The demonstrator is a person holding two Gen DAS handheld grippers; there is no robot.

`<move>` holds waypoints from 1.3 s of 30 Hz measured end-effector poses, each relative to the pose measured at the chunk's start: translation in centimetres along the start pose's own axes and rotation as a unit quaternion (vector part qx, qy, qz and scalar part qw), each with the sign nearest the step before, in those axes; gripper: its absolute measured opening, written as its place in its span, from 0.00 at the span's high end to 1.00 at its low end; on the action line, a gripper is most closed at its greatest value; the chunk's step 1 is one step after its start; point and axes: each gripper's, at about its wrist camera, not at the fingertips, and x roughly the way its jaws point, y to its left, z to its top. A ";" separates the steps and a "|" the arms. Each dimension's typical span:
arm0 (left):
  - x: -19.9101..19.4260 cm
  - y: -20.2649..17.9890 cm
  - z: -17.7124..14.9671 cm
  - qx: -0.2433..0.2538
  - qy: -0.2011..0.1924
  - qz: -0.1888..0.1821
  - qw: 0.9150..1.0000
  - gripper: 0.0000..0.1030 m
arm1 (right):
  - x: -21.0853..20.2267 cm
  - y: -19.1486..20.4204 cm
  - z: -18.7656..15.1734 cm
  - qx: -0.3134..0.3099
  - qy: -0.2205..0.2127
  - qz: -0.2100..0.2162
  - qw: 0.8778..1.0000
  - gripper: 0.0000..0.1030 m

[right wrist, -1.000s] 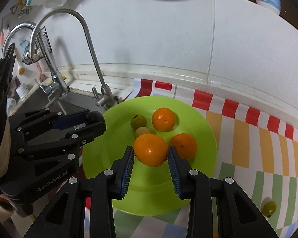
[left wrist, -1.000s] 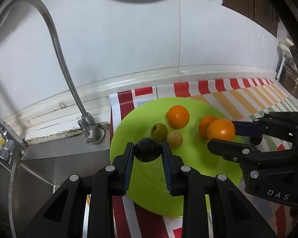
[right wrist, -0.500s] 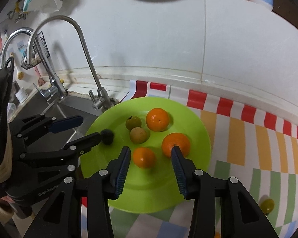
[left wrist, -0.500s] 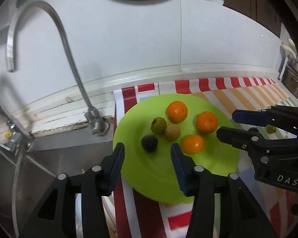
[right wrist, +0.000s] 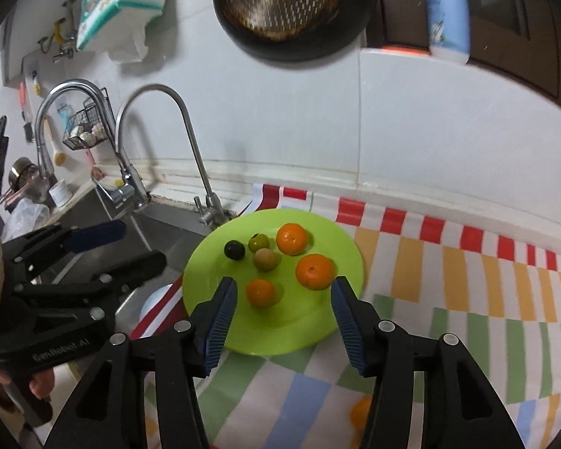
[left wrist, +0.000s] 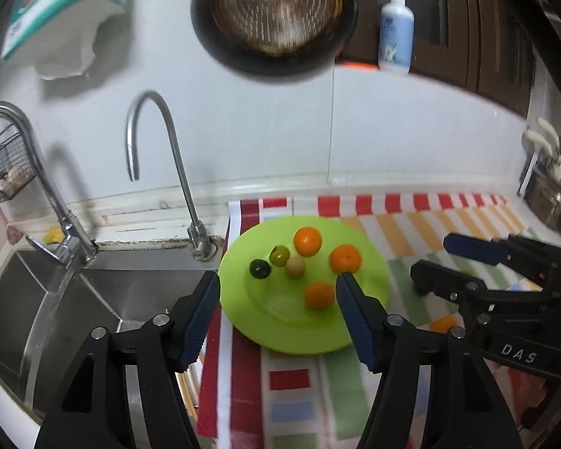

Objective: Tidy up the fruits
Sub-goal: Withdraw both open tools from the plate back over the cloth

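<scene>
A lime green plate lies on the striped cloth. On it sit three oranges, a dark round fruit, a green fruit and a tan fruit. My left gripper is open and empty, held back above the plate's near edge. My right gripper is open and empty, also above the near edge. Another orange lies on the cloth off the plate.
A steel sink with two taps is left of the plate. A striped cloth covers the counter. A pan hangs on the wall, with a soap bottle beside it.
Both grippers let go of their fruit onto the plate, the left the dark fruit and the right an orange. Both then opened wide and pulled back and up.
</scene>
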 end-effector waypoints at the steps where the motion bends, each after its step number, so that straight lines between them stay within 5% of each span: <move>1: -0.8 -0.2 0.0 -0.007 -0.007 0.000 1.000 0.36 | -0.6 -0.1 -0.1 0.000 -0.004 0.001 1.000 0.48; 14: -5.1 -5.0 -1.2 -0.038 -0.041 0.022 0.998 0.27 | -7.0 -3.9 -2.4 0.016 -0.050 -0.015 0.999 0.48; 39: -4.4 -15.1 -3.6 -0.026 -0.036 0.023 0.999 0.27 | -11.0 -11.9 -6.3 -0.021 -0.044 -0.035 0.998 0.48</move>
